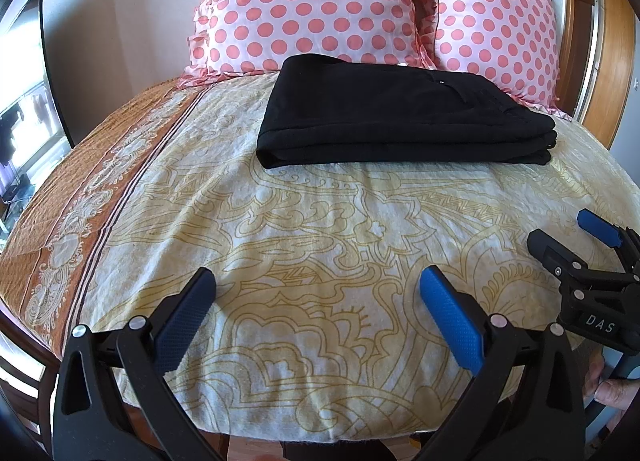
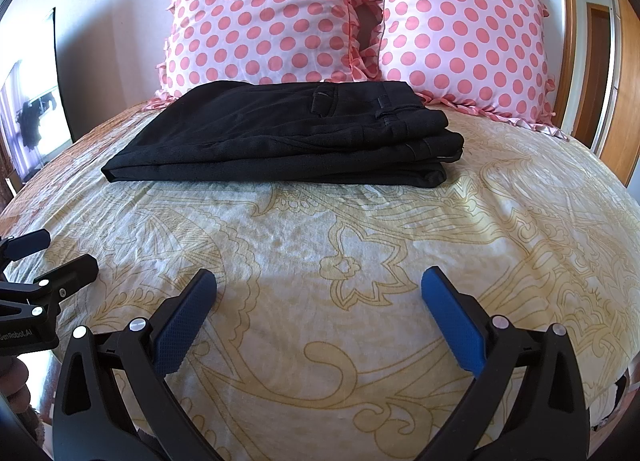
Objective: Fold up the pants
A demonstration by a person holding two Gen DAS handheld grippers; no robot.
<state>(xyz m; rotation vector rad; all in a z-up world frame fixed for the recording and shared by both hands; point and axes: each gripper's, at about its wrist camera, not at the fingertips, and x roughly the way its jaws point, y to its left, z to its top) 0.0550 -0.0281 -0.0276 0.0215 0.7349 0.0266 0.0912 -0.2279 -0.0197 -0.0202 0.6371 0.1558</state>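
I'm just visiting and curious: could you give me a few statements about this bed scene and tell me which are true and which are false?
1. The black pants lie folded in a stack on the bed. True.
2. The left gripper is clamped on the pants. False: it is open and holds nothing, short of the pants.
3. Two polka-dot pillows stand behind the pants. True.
4. The right gripper is shut. False: its fingers are spread wide over bare bedspread.
5. The pants hang off the bed's edge. False: they rest fully on the bed, near the pillows.
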